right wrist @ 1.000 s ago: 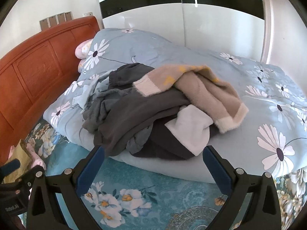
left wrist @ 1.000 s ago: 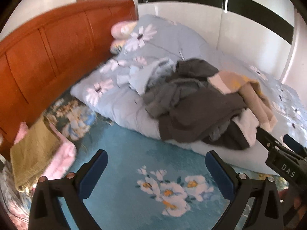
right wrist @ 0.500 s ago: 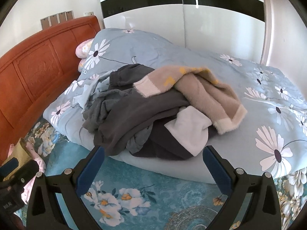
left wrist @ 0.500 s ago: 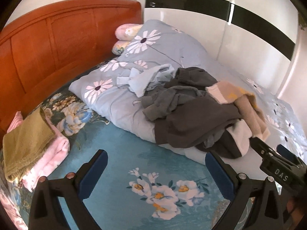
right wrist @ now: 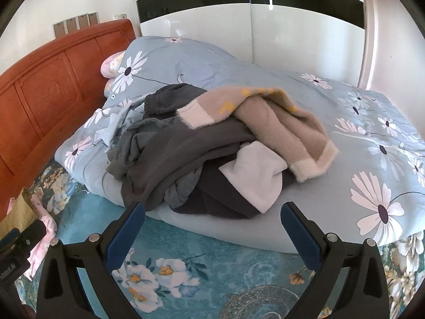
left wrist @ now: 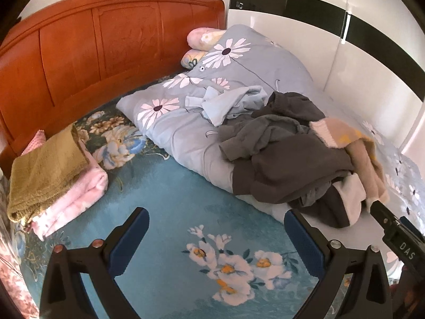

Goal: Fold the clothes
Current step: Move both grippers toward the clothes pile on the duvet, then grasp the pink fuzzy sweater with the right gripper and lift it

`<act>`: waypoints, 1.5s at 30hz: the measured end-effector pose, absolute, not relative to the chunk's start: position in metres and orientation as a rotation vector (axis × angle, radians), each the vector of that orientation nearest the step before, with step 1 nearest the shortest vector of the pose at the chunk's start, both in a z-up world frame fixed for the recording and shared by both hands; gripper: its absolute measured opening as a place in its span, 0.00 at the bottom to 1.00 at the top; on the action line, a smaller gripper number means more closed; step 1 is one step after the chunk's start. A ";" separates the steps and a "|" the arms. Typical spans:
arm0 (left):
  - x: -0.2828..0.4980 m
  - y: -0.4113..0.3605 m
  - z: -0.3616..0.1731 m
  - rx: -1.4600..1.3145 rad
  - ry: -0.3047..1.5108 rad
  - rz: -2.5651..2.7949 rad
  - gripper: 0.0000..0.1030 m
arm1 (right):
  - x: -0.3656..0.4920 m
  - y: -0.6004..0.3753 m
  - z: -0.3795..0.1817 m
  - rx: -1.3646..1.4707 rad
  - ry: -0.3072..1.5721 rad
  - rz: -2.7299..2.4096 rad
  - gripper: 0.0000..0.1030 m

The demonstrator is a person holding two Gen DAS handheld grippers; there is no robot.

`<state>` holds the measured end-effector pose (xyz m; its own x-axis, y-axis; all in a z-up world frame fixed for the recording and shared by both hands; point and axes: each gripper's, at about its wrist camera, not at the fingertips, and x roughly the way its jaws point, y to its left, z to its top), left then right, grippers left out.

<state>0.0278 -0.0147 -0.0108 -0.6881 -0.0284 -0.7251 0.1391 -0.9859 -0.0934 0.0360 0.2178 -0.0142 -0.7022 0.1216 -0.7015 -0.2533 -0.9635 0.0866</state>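
A pile of unfolded clothes lies on a grey-blue daisy quilt (right wrist: 372, 159): dark grey garments (right wrist: 191, 143), a tan and white fuzzy sweater (right wrist: 279, 122) on top, and a light blue shirt (left wrist: 228, 101) at the far left. The pile also shows in the left wrist view (left wrist: 292, 159). A folded olive cloth (left wrist: 45, 167) sits on a folded pink one (left wrist: 77, 194) at the left. My left gripper (left wrist: 216, 223) is open and empty over the teal floral sheet. My right gripper (right wrist: 212, 218) is open and empty just in front of the pile.
An orange wooden headboard (left wrist: 106, 45) runs along the left. Pillows (left wrist: 202, 37) lie at its far end. A white and black wardrobe (right wrist: 265, 26) stands behind the bed. The teal floral sheet (left wrist: 186, 212) lies between the folded stack and the quilt.
The left gripper has swung left and back, so the folded stack and headboard fill more of its view. The right gripper has held nearly still in front of the pile.
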 end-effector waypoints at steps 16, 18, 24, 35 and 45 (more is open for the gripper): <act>0.029 0.009 -0.020 1.175 0.151 -2.854 1.00 | 0.029 0.220 -0.027 -1.104 0.239 2.725 0.99; 0.029 0.010 -0.023 1.173 0.148 -2.859 1.00 | 0.028 0.220 -0.031 -1.113 0.238 2.722 0.99; 0.025 0.011 -0.029 1.185 0.142 -2.850 1.00 | 0.024 0.221 -0.037 -1.123 0.223 2.720 0.99; 0.027 -0.009 -0.072 1.249 0.148 -2.750 1.00 | 0.017 0.227 -0.057 -1.160 0.232 2.707 0.99; 0.055 -0.037 -0.113 1.344 0.234 -2.673 1.00 | -0.008 0.266 -0.065 -1.150 0.340 2.780 0.99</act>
